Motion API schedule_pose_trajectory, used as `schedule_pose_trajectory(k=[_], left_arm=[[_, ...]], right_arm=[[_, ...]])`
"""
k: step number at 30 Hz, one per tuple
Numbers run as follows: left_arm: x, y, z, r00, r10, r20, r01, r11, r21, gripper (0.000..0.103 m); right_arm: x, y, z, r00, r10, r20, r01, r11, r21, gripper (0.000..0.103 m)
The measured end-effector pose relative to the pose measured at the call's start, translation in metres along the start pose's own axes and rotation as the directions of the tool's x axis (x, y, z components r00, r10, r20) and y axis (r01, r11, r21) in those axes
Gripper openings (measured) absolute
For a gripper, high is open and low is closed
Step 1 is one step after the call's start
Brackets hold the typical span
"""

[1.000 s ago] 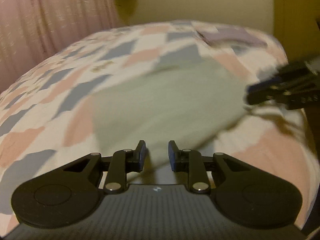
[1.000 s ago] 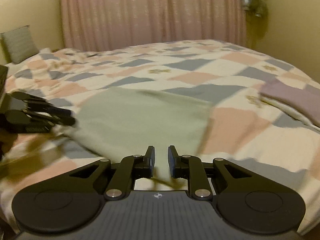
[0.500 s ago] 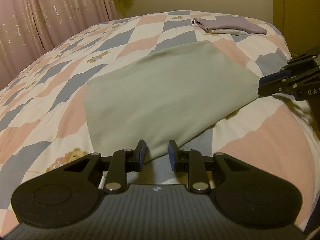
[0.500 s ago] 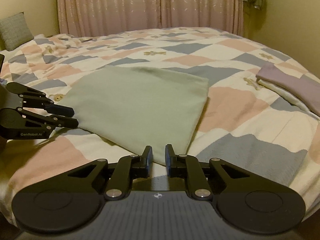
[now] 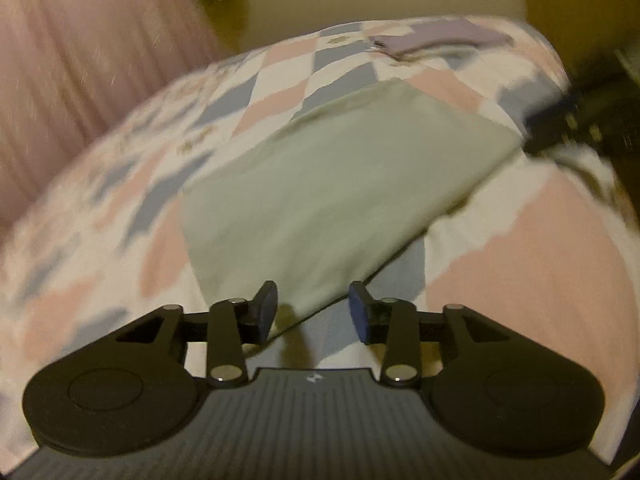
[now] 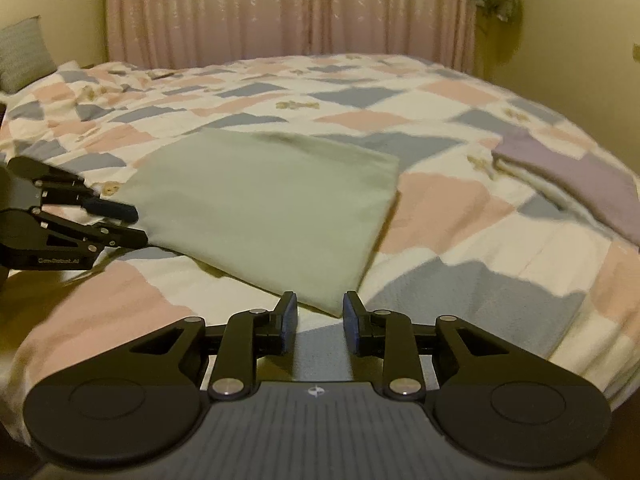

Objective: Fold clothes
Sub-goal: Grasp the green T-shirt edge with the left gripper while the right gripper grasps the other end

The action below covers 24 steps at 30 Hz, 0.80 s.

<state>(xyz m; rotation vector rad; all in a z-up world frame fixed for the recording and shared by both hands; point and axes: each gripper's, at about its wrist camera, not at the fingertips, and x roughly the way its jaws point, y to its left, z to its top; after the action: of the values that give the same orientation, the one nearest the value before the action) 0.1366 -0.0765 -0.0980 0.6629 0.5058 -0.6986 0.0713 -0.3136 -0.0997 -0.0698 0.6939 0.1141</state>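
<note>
One flat, smooth green cloth (image 6: 264,208)

Left hand-held gripper (image 5: 313,307) opening over green cloth (image 5: 340,184) corner on bedspread (image 5: 540,260).

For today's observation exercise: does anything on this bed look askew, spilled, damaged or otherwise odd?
Nothing stands out. The green cloth lies flat and folded on the quilt, with the purple folded pile off to its right. Both the left gripper and right gripper are opening, gripping nothing.
</note>
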Motion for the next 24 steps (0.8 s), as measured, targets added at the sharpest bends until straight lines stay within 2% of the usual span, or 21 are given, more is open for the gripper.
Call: schedule_pose_trajectory(k=[2,5,7,11,17,21,24], left_arm=[[-0.007,-0.010,-0.005,0.999,0.035,0.012,-0.036,0.989,0.142,0.044],[-0.008,-0.031,-0.013,0.996,0.079,0.048,-0.091,0.929,0.358,0.045],[-0.002,-0.040,-0.013,0.994,0.085,0.062,-0.103,0.904,0.415,0.045],[0.017,-0.054,-0.005,0.993,0.082,0.083,-0.112,0.876,0.469,0.043],[0.033,-0.053,-0.005,0.991,0.079,0.106,-0.123,0.847,0.517,0.045],[0.033,-0.028,-0.016,0.981,0.156,0.114,-0.193,0.846,0.496,0.048],[0.034,-0.018,-0.021,0.977,0.176,0.120,-0.212,0.851,0.481,0.048]], right_arm=[[-0.004,0.007,0.001,1.000,-0.010,0.009,0.010,0.998,-0.061,0.034],[-0.005,0.020,0.002,0.999,-0.038,0.011,0.040,0.980,-0.196,0.041],[0.002,0.032,0.003,0.998,-0.056,0.001,0.054,0.948,-0.314,0.042],[0.018,0.057,0.005,0.999,-0.051,-0.011,0.039,0.874,-0.485,0.042],[0.054,0.093,0.009,0.997,-0.045,-0.058,-0.002,0.775,-0.632,0.042],[0.055,0.090,-0.001,0.995,-0.102,-0.010,0.063,0.693,-0.718,0.042],[0.053,0.072,-0.007,0.986,-0.165,0.035,0.139,0.675,-0.725,0.040]])
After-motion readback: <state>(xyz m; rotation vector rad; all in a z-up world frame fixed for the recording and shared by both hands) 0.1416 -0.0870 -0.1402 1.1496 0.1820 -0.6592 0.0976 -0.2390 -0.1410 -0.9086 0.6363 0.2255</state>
